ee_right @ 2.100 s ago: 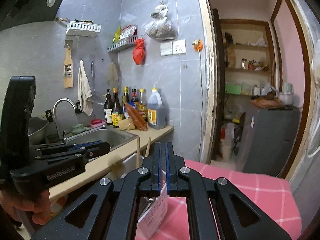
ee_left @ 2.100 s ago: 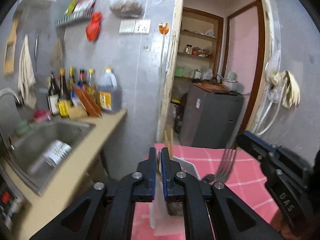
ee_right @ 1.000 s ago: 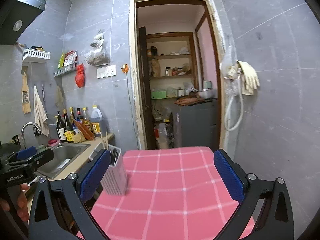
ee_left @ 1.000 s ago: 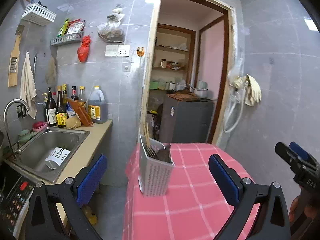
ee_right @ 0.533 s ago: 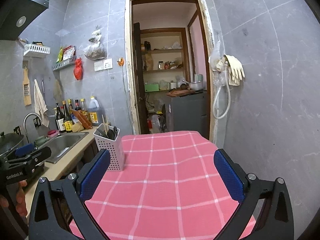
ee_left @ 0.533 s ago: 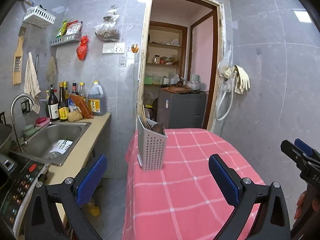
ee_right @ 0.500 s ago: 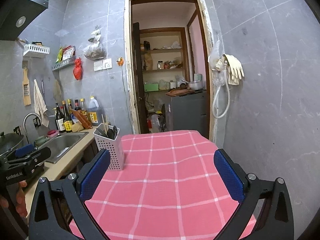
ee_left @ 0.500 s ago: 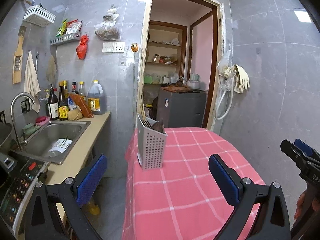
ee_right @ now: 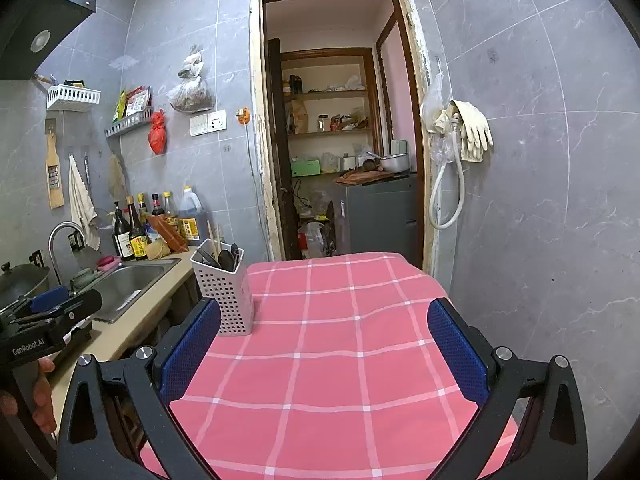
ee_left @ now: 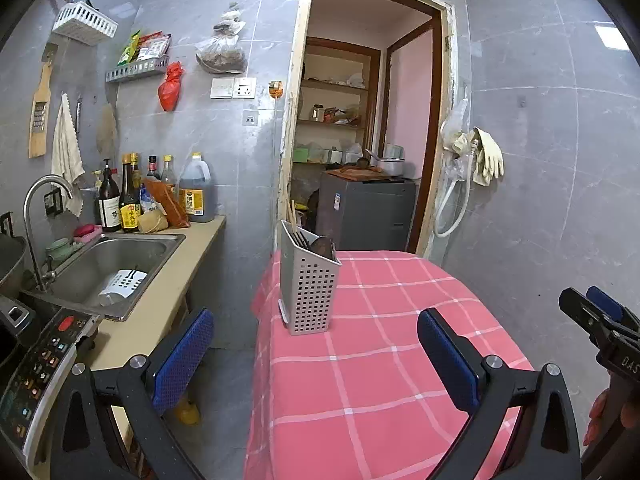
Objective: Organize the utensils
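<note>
A grey perforated utensil holder stands upright at the far left corner of the table with the pink checked cloth. Chopsticks, a fork and dark spoon heads stick out of its top. In the right wrist view the same utensil holder sits by the table's left edge. My left gripper is open, well back from the holder, nothing between its blue pads. My right gripper is open too, above the near cloth. Each gripper shows at the other view's edge, held by a hand.
A counter with a steel sink, tap and several bottles runs along the left wall. A cooker panel sits at the near left. An open doorway behind the table leads to shelves and a grey cabinet. Gloves and a hose hang on the right wall.
Two seconds ago both grippers were shut right at the holder, a fork by the right one. Both have since opened and pulled back; over the last half second the views barely shift.
</note>
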A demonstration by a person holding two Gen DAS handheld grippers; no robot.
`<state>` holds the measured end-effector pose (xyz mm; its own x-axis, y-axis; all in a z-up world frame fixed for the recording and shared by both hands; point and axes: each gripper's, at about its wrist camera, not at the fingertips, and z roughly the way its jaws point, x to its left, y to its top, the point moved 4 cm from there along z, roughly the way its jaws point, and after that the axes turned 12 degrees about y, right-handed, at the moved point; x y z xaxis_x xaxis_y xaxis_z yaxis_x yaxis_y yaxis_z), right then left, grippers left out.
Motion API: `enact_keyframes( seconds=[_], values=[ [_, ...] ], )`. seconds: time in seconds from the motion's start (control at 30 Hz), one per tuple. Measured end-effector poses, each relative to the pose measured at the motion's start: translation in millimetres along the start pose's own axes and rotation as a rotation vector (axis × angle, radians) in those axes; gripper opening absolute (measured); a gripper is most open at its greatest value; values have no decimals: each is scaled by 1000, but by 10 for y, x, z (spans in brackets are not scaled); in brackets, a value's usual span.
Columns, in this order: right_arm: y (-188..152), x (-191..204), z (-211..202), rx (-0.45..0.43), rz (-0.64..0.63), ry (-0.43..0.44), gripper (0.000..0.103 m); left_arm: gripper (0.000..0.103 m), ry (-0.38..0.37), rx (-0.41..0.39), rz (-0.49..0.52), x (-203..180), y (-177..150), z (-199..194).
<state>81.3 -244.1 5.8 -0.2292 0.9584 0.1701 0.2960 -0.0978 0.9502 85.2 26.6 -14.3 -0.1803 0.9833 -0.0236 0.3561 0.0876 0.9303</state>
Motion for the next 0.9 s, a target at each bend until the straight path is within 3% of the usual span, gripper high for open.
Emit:
enact_keyframes(
  seconds=[0.9],
  values=[
    [-47,3,47,6,5,-3,102,102,-4,8,21,-34,22,67]
  ],
)
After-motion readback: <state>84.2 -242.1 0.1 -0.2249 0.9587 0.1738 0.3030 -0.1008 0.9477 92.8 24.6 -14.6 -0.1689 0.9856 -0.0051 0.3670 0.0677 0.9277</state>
